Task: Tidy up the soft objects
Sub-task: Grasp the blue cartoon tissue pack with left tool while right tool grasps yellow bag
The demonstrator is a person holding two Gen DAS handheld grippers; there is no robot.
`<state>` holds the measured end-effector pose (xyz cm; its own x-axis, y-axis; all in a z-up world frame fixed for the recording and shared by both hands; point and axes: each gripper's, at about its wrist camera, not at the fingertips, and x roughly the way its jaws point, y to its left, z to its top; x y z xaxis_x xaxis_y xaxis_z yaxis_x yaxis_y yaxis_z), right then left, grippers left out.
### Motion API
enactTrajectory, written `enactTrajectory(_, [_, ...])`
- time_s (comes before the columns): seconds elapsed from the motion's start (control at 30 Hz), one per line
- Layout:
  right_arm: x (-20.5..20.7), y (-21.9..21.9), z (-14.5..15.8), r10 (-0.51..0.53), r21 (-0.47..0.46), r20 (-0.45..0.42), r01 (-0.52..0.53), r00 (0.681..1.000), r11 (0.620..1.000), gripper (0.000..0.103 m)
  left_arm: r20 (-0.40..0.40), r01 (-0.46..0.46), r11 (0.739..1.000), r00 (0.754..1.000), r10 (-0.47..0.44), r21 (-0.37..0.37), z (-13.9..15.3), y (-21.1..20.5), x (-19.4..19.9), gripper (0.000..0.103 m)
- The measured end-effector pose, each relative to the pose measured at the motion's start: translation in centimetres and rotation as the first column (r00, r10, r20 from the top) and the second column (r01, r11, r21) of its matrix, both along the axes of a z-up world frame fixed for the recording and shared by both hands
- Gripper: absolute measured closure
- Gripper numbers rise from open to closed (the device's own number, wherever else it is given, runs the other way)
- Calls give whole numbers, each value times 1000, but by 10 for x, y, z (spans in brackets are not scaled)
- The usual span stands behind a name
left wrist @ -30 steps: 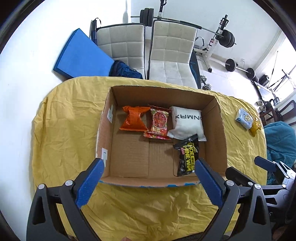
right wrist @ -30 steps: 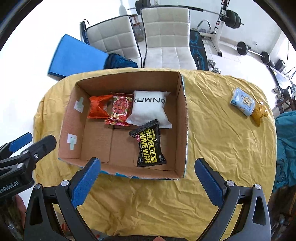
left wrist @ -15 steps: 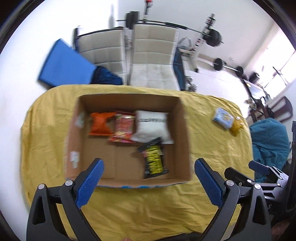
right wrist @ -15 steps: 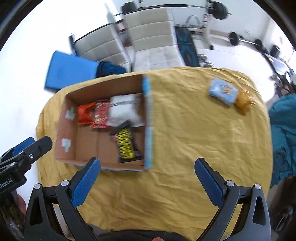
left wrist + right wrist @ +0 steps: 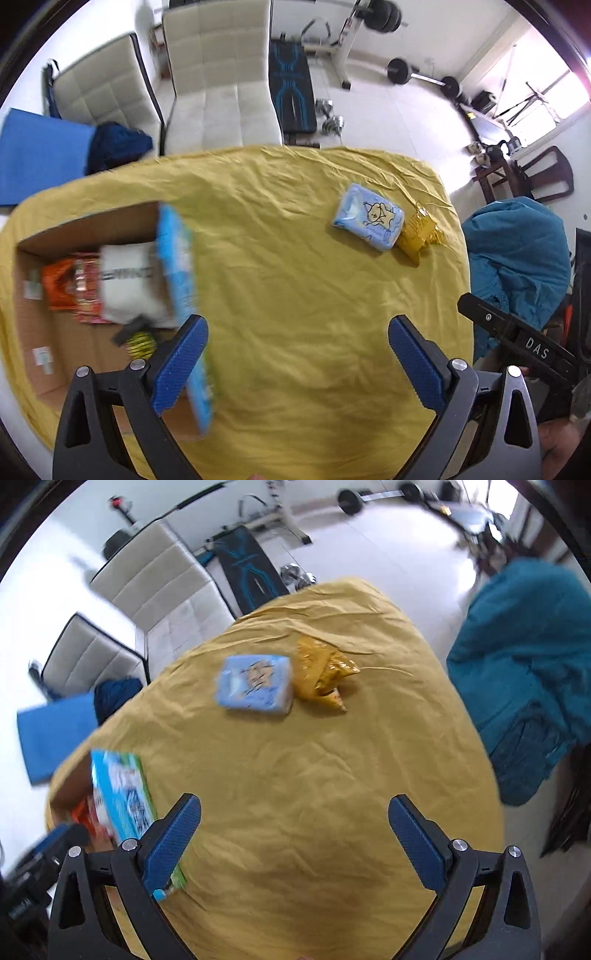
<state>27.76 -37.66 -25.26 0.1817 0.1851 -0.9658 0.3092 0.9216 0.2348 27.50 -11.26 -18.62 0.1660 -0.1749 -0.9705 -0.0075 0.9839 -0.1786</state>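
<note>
A light blue soft pack (image 5: 367, 217) with a cartoon print lies on the yellow cloth, far right, with a gold snack bag (image 5: 419, 233) touching its right side. Both show in the right wrist view, the blue pack (image 5: 254, 684) and the gold bag (image 5: 322, 672), ahead of center. A cardboard box (image 5: 176, 258) at the left holds an orange packet (image 5: 59, 282), a red packet (image 5: 85, 291), a white pack (image 5: 127, 284) and a black-yellow pack (image 5: 138, 338). My left gripper (image 5: 297, 360) and right gripper (image 5: 293, 840) are open and empty above the cloth.
The table is covered by a wrinkled yellow cloth (image 5: 295, 295). Two white chairs (image 5: 218, 74) and a blue mat (image 5: 37, 158) stand behind it. A teal beanbag (image 5: 517, 258) sits off the right edge. The right gripper's body (image 5: 517, 343) shows in the left wrist view.
Both grippers have swung right, away from the box and toward the blue pack and gold bag. The box has slid to the left edge of both views. Jaws stayed open.
</note>
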Motion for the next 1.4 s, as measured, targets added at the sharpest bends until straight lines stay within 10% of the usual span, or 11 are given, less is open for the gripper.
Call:
enactTrajectory(0.2, [55,-39,-72,-82,101,-83,90,993,991,6,-148,-70,998,986,70,4,-66,-41,48,3])
enactTrajectory(0.57, [119,-45,-159,-94,215,-162,128,982,968,49,-319,-272,946,925,207,-176,-144,-58,94,17])
enactTrajectory(0.93, [115,-67,-145,-81,186,-153,109,985,977,60,-446,-355,904,867,222,-240,-187,-83,124,42])
enactTrajectory(1.13, [116,-76,-133,-71,143,-128,89,989,986,60,-476,-503,803,818,322,-320,-169,-61,122,31])
enactTrajectory(1.27, [116,-87,-138,-89,154,-138,110,986,982,60,-473,-497,831,811,343,-251,-172,-68,143,22])
enactTrajectory(1.4, [117,-88,-142,-87,144,-139,107,986,984,60,-494,-374,921,825,275,-112,-195,-103,165,22])
